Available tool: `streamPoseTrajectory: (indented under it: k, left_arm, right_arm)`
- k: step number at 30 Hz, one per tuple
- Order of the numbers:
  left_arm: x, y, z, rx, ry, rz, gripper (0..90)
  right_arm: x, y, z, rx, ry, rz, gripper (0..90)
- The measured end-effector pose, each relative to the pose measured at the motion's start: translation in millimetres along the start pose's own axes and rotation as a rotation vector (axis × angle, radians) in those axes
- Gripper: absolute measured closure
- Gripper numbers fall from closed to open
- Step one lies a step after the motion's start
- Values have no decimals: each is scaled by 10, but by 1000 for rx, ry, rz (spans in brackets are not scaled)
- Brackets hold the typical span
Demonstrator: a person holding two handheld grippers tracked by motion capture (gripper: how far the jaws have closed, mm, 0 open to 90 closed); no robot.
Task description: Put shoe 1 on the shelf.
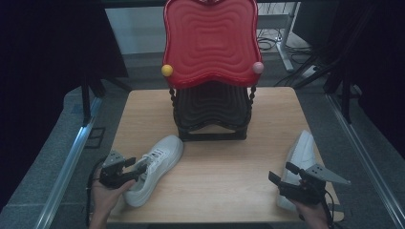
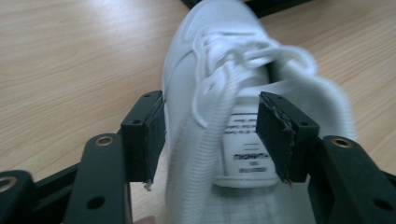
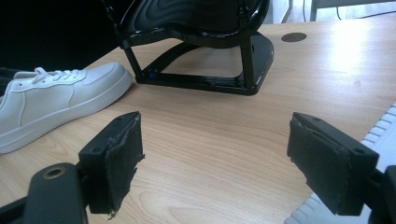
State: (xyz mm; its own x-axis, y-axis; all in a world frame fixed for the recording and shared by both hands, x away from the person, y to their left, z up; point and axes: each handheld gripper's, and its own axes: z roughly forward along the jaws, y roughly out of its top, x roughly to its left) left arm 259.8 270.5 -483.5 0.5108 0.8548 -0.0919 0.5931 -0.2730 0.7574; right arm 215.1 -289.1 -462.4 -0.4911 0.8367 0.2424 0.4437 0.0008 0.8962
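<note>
Left gripper [image 2: 212, 140] jaws half spread astride the tongue and inner collar of the white sneaker [image 1: 154, 168], lying just before the shoe rack [image 1: 211, 107]; pinch squarely, lift level. Right gripper [image 3: 229, 158] jaws spread, empty.

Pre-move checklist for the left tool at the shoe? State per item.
1. Left tool lined up on the left shoe: ok, its jaws straddle the collar and tongue.
2. Pads pressing on the shoe: cannot tell; the left pad looks in contact, the right pad seems apart.
3. Laces clear of the pads: not ok, loops hang between the jaws.
4. Right tool free: ok, jaws wide open over bare table.
5. Right shoe placed: ok, lying near the table's right edge beside the right tool.
6. Rack clear of both shoes: ok, nothing on it.
</note>
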Motion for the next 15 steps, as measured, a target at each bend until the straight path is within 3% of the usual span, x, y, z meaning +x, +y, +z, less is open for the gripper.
streamPoseTrajectory:
  k: [6,11,15]
  left_arm:
    - [27,13,94,13,17,22,491]
    - [39,26,102,7,4,44,688]
    - [20,22,98,-9,34,73,775]
  right_arm:
    - [-6,-3,4,7,-4,3,187]
    - [-10,-9,17,6,-9,8,187]
    - [-11,-20,29,13,-13,12,187]
